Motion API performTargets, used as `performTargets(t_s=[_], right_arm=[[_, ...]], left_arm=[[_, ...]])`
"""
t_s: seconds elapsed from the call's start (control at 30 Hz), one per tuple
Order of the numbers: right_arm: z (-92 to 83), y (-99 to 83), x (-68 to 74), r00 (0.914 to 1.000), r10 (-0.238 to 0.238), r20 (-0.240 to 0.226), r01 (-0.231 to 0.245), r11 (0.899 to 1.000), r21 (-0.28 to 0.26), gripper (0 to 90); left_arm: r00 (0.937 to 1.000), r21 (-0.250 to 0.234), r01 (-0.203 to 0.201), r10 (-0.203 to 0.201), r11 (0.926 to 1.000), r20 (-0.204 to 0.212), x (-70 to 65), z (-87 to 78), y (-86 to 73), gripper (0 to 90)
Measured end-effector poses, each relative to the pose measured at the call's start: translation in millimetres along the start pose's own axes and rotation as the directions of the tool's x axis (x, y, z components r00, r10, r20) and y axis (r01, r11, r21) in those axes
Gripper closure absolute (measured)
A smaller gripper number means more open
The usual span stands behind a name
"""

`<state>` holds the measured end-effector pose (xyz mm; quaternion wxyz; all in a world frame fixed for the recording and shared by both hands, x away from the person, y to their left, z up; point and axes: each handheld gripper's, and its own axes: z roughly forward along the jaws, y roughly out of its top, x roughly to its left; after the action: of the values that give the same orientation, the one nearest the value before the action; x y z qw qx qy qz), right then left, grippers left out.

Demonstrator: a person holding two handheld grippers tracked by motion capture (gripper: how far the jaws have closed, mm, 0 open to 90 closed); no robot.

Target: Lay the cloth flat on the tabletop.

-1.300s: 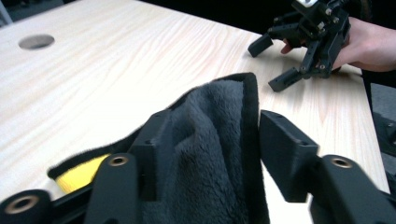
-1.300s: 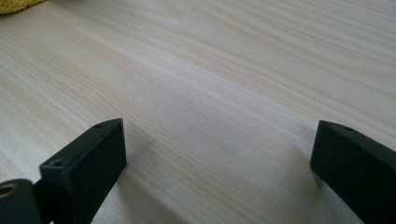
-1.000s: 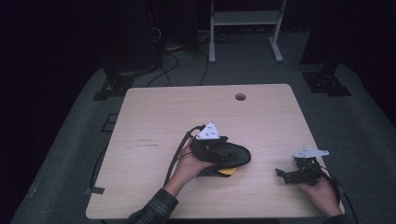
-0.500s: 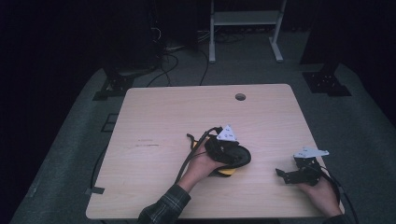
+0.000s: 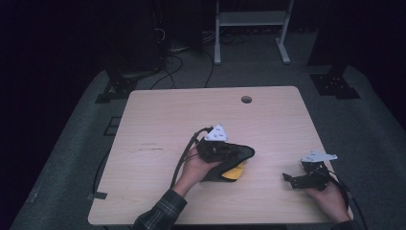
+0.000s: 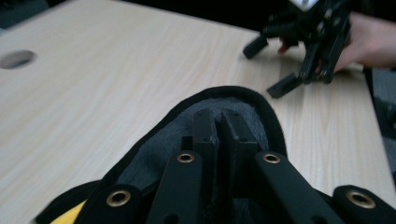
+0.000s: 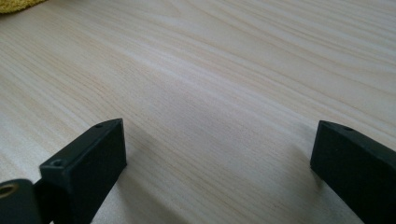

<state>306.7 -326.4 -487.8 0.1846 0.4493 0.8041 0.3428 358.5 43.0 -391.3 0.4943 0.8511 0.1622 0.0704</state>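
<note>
— What have you got hold of?

— One soft black pouch (image 5: 234,155) with a yellow lining, lying just left of my right gripper (image 5: 293,178) on the table (image 5: 158,120). My left gripper (image 6: 217,135) has just been closing, and its jaws now pinch the fleecy inside near the bound rim.

— How will it handle?

— Light and floppy, I'd judge; it'll sag and fold, so that stitched rim is the place to grip.

— And the other one?

— Wide open, holding nothing, resting near the pouch.

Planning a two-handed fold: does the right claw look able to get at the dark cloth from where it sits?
Probably yes: bare table lies between the open right claw and the cloth.
</note>
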Motion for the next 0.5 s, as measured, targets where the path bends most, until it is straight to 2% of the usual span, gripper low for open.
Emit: performTargets(t_s=[0.1,0.23,0.4,0.5], right_arm=[[0.0,0.0,-0.1,1.0000,-0.001,0.000,0.001,1.000,0.000,2.5],[-0.1,-0.1,-0.2,1.0000,0.000,0.002,0.000,1.000,0.000,2.4],[-0.3,-0.3,-0.3,1.0000,0.003,0.005,-0.003,1.000,0.001,2.5],[-0.6,-0.6,-0.3,1.0000,0.005,0.007,-0.005,1.000,-0.001,2.9]], left_arm=[[0.9996,-0.040,0.022,-0.022,0.9990,-0.020,4.5,-21.8,-5.4,84.5],[0.9962,-0.067,0.064,-0.068,0.9956,-0.054,12.2,-51.0,-21.2,84.5],[0.9889,-0.082,0.109,-0.117,0.9906,-0.091,20.1,-76.9,-43.7,84.5],[0.9824,-0.079,0.140,-0.148,0.9871,-0.114,23.7,-90.8,-58.7,84.5]])
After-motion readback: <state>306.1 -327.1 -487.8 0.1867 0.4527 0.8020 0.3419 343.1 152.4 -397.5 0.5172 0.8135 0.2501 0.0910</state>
